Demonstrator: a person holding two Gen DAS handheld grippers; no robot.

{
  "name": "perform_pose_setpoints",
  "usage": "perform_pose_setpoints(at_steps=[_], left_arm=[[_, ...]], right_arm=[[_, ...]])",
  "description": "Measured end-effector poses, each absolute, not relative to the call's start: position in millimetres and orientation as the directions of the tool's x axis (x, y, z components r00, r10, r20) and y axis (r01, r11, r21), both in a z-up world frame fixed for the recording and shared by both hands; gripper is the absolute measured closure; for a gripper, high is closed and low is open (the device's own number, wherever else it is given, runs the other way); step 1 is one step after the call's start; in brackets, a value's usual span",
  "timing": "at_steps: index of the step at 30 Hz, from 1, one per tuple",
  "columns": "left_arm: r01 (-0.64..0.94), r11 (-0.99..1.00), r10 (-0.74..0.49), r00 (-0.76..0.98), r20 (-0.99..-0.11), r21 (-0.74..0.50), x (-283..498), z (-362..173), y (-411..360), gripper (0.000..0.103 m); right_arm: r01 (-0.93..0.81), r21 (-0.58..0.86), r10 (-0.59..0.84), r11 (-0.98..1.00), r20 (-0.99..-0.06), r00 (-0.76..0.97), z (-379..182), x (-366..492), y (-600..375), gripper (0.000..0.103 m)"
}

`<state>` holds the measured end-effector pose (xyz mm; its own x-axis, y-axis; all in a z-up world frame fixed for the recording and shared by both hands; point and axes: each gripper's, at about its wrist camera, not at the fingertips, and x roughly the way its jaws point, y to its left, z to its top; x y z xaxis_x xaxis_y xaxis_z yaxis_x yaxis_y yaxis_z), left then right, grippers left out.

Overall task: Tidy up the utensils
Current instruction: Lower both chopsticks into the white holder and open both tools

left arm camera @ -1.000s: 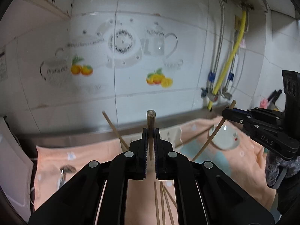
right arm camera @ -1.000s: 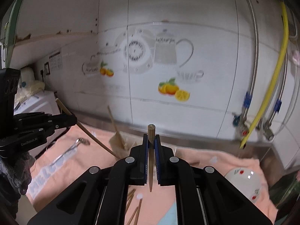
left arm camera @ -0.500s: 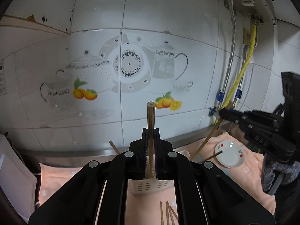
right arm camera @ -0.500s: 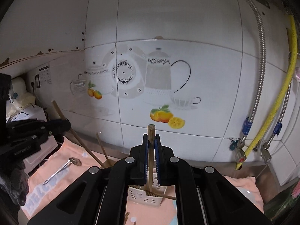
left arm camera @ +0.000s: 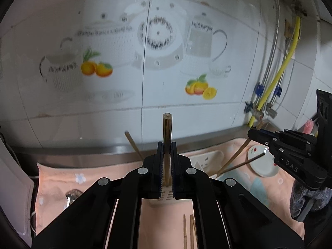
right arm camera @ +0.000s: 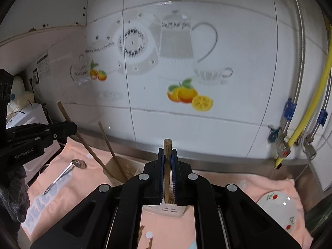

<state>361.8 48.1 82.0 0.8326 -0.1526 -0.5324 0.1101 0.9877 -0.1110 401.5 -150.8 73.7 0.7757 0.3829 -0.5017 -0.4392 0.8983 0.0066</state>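
Observation:
My left gripper (left arm camera: 167, 145) is shut on a wooden chopstick (left arm camera: 167, 124) that stands upright between its jaws. Its lower end hangs just over the white utensil holder (left arm camera: 199, 159). My right gripper (right arm camera: 167, 155) is likewise shut on an upright chopstick (right arm camera: 167, 145), above the same holder (right arm camera: 180, 209). One chopstick (right arm camera: 112, 149) leans in the holder's left compartment. Each gripper shows in the other's view: the right gripper (left arm camera: 259, 134) at the right edge, the left gripper (right arm camera: 62, 128) at the left edge.
A peach cloth (right arm camera: 259, 184) covers the counter, with the tiled wall close behind. A metal spoon (right arm camera: 64, 174) lies left of the holder and a small white dish (right arm camera: 278, 207) to the right. Loose chopsticks (left arm camera: 188, 228) lie on the cloth in front. Pipes and a yellow hose (right arm camera: 307, 120) hang at the right.
Both grippers have moved forward and down toward the wall and the holder, still gripping their chopsticks. The wall now looks nearer and the counter fills more of each view.

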Motion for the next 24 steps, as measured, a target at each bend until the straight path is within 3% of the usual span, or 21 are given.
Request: perform_pose_setpoints(at_steps=[10,15,18,20,24], left_arm=[[0.076,0.989,-0.138,0.796,-0.589,-0.128,374,57,59,0.097],[0.07,0.99,-0.13,0.801,-0.584,-0.125,373,57,63,0.095],[0.065,0.99,-0.126,0.808,-0.576,-0.124,367,61,66,0.091],[0.053,0.991,-0.113,0.812,-0.573,-0.12,362,63,67,0.075],[0.051,0.992,-0.107,0.826,-0.553,-0.117,345,70,69,0.065]], right_arm=[[-0.422,0.03,0.373,0.906,-0.53,0.762,56,411,-154,0.096],[-0.418,0.031,0.373,0.908,-0.516,0.771,61,406,-159,0.083],[-0.414,0.033,0.373,0.91,-0.5,0.781,68,399,-163,0.077],[-0.408,0.035,0.372,0.912,-0.486,0.791,73,393,-167,0.069],[-0.403,0.035,0.372,0.915,-0.464,0.804,80,376,-176,0.059]])
